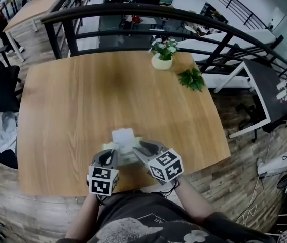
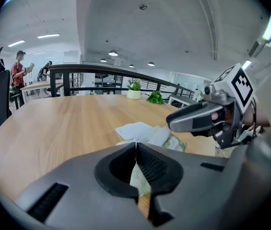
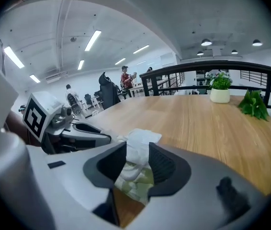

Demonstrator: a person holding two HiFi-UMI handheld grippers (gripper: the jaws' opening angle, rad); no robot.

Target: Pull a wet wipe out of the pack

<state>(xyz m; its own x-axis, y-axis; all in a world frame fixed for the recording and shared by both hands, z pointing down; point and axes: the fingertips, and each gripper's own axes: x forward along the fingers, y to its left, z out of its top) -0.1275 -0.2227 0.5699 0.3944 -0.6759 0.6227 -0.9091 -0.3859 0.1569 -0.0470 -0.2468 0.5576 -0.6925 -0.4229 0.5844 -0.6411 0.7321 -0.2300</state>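
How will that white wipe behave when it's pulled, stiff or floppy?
Probably floppy: the wipe stands crumpled between the right gripper's open jaws. The pack looks soft and light, so it may lift unless the left gripper pins it.

Low centre: L gripper (image 1: 109, 155) & R gripper (image 1: 144, 147) flanking wipe pack (image 1: 124, 155), white wipe (image 1: 123, 135) sticking up. Wood table (image 1: 82, 100); potted plant (image 1: 163, 52) top centre.

On one wooden worktop (image 1: 72, 105) there are one wet wipe pack (image 1: 125, 156) with one white wipe (image 1: 123, 135) standing out of it, one potted plant (image 1: 163, 53) and one loose leafy sprig (image 1: 191, 79) toward the upper right, and two tools at lower centre: the left hand-held gripper (image 1: 111, 152) and the right hand-held gripper (image 1: 140, 147).
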